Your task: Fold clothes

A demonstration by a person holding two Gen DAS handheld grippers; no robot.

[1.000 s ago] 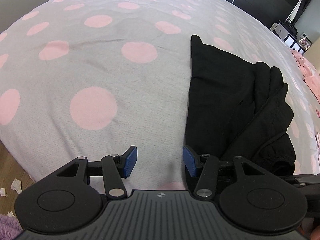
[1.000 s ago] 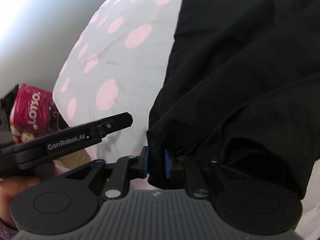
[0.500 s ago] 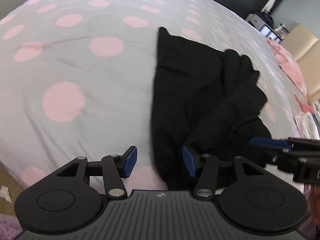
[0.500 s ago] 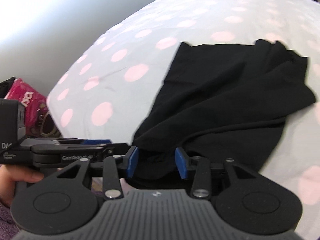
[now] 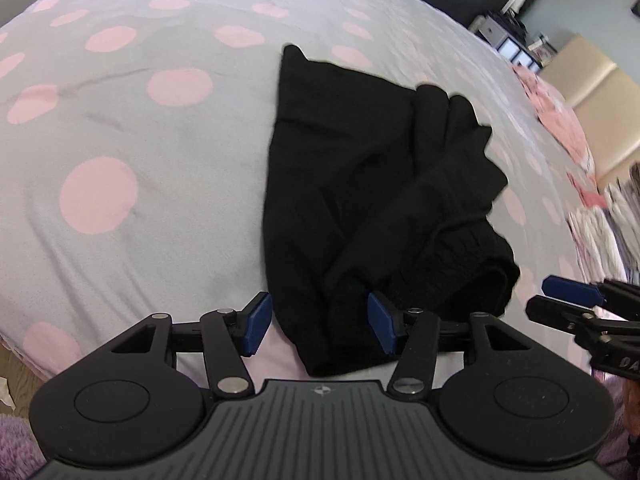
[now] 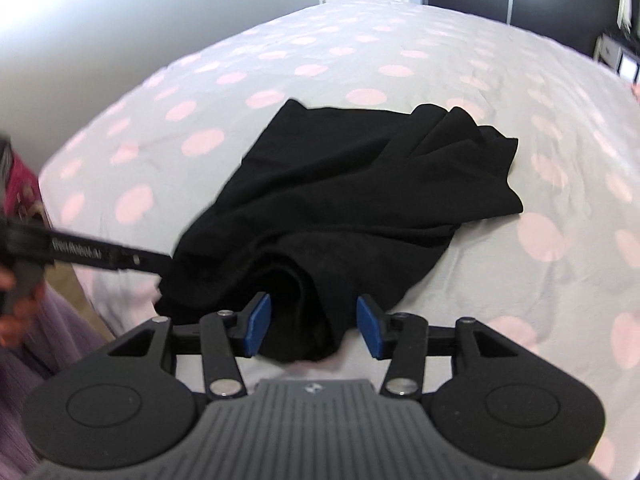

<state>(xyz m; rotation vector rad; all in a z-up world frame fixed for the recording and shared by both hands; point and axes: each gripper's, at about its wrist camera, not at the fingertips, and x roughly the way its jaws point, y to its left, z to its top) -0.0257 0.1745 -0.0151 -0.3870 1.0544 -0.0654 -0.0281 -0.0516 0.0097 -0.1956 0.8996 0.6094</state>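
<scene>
A black garment [image 5: 360, 184] lies crumpled on the grey bedsheet with pink dots [image 5: 120, 140], its bunched end nearest me. My left gripper [image 5: 320, 324] hovers over that near end, its jaws opening, and the cloth lies between the blue pads without being pressed. In the right wrist view the garment [image 6: 360, 184] spreads away from my right gripper [image 6: 314, 326]. Its jaws are opening too, with a fold of cloth loose between the pads. The right gripper [image 5: 548, 298] also shows at the right edge of the left view. The left gripper [image 6: 156, 260] reaches the garment's left edge.
Pink clothes [image 5: 560, 120] and a pile of folded laundry [image 5: 600, 220] lie at the bed's far right. A beige padded piece [image 5: 592, 92] and dark cupboards stand beyond. A red bag [image 6: 20, 184] sits left of the bed, by the wooden floor [image 5: 12, 364].
My right gripper has let go of the garment's edge, opened, and pulled up and back. My left gripper has shifted so that the garment's near end lies between its pads.
</scene>
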